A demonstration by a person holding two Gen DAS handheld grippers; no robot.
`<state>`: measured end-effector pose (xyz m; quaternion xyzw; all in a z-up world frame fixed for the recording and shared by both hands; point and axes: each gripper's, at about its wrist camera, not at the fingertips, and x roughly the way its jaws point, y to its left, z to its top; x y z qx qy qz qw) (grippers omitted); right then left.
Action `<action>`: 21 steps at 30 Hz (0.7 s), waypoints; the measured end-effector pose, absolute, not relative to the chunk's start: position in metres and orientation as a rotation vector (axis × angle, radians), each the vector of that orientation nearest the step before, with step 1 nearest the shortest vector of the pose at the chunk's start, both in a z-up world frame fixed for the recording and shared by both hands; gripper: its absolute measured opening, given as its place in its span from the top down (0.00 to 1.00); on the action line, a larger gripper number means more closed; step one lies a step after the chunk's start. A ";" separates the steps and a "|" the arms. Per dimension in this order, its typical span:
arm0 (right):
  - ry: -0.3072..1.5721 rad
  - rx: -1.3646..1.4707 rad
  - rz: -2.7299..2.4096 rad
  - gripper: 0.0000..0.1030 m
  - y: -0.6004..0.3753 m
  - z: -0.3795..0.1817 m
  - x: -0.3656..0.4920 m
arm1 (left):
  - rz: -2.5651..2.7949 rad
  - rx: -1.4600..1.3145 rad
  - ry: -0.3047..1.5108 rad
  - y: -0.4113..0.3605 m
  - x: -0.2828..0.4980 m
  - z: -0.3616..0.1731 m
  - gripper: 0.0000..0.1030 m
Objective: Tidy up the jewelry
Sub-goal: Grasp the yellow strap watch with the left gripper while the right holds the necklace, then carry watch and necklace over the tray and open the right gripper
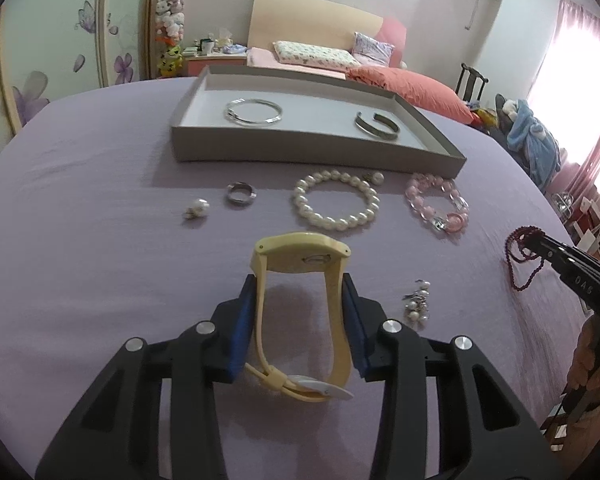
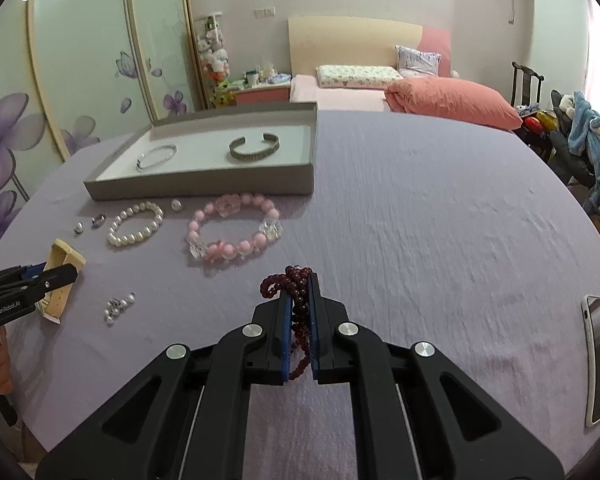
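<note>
Two bangles lie in the tray.

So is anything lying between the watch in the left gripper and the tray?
Yes. The pearl bracelet and ring lie on the cloth between the watch and the tray; its near wall also faces the left gripper.

You had soft, even daylight in both views, coming from the window behind pink curtains, which blew out to white glare. Shadows under the pearl bracelet stayed faint. The fisheye bent the wardrobe doors and vignetted the corners; the distant bed looked slightly soft.
</note>
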<state>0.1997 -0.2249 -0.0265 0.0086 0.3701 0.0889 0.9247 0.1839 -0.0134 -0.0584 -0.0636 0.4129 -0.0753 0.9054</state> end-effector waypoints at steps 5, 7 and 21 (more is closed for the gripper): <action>0.714 0.028 0.194 0.92 -0.223 -0.013 0.198 | -0.132 -0.158 0.798 0.006 0.176 -0.044 0.61; 0.696 0.028 0.198 0.92 -0.222 -0.008 0.198 | -0.121 -0.167 0.765 0.014 0.173 -0.035 0.61; 0.579 0.031 0.249 0.92 -0.207 0.025 0.196 | -0.083 -0.205 0.606 0.046 0.160 0.004 0.61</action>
